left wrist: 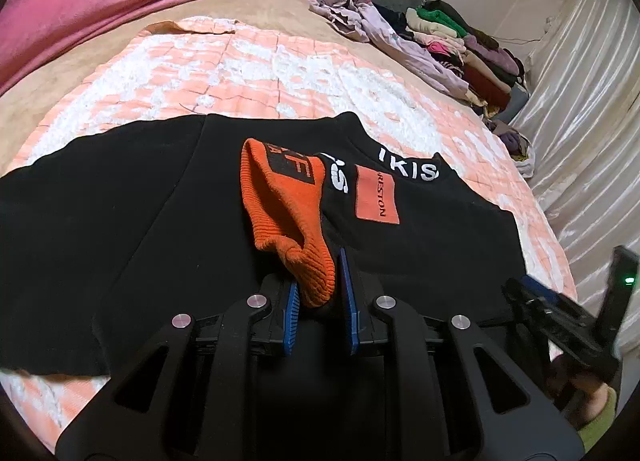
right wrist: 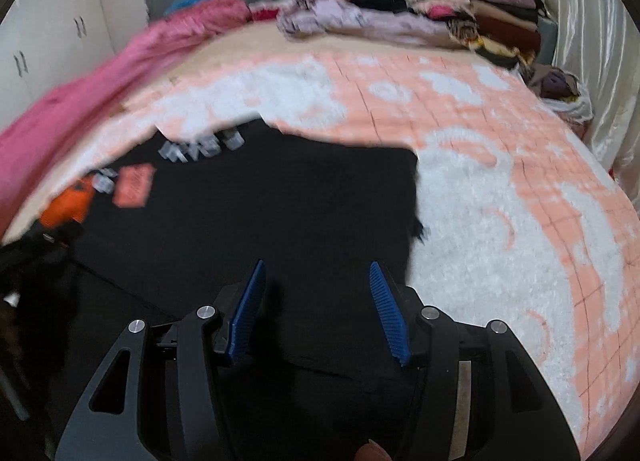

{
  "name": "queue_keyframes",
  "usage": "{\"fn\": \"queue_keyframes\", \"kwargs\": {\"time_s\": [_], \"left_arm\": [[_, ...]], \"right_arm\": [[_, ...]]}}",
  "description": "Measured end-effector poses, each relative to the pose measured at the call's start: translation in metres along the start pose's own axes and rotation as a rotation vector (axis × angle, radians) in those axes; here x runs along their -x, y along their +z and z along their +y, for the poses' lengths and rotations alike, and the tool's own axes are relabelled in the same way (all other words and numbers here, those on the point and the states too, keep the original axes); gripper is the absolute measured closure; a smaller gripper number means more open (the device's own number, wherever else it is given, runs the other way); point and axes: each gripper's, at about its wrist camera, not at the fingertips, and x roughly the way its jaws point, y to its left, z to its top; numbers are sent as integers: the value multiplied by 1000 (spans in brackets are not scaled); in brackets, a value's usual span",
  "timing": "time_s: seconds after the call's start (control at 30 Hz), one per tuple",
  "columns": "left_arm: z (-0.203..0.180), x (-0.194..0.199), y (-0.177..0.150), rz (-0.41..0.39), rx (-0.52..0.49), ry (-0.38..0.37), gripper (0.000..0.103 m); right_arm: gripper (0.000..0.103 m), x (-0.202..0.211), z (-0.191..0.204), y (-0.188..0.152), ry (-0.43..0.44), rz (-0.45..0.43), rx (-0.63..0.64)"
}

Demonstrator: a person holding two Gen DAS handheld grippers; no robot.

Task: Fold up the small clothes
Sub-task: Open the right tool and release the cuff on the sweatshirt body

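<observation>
Your left gripper (left wrist: pixel 318 293) pinches the orange cuff (left wrist: pixel 288 217), folding the sleeve in
The black sweater (left wrist: pixel 160 229) lies flat on the peach blanket (left wrist: pixel 280 73), near edge; your right gripper (right wrist: pixel 318 313) hovers spread and empty above its right side, probably ready for the next fold

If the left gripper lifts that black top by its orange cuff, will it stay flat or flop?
Likely flop: the black top lies limp, and the orange cuff bunches in the left gripper. Its fleecy look suggests little slipping.

Black sweatshirt (left wrist: pixel 160 221) with white lettering and orange ribbed cuff (left wrist: pixel 288 213) lies on peach-and-white checked blanket (left wrist: pixel 260 69).
</observation>
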Motion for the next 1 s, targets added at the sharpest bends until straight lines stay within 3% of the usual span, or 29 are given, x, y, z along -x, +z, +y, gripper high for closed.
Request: {"fn": "queue_keyframes", "kwargs": {"time_s": [0.27,0.43,0.6,0.73,0.8,0.87,0.93,1.0], "left_arm": [[3,-1,-1,25,9,6,90],[-3,18,-1,-28,-26,47,87],[-7,23,-2,-47,-56,111,77],[2,17,-1,-14,-43,127,71],[5,22,1,-41,-19,120,72],[2,42,4,-147,-44,185,74],[2,57,6,-211,-49,201,74],[5,63,6,-239,-34,186,74]], "right_arm": [[46,2,1,-2,33,-10,-1],[46,18,6,-3,51,-37,19],[46,21,17,-7,70,-36,59],[46,13,17,-8,40,-15,61],[46,9,12,-9,25,0,44],[46,7,6,-11,8,8,31],[47,8,4,-14,-15,-2,41],[40,6,-1,-18,-78,1,44]]}}
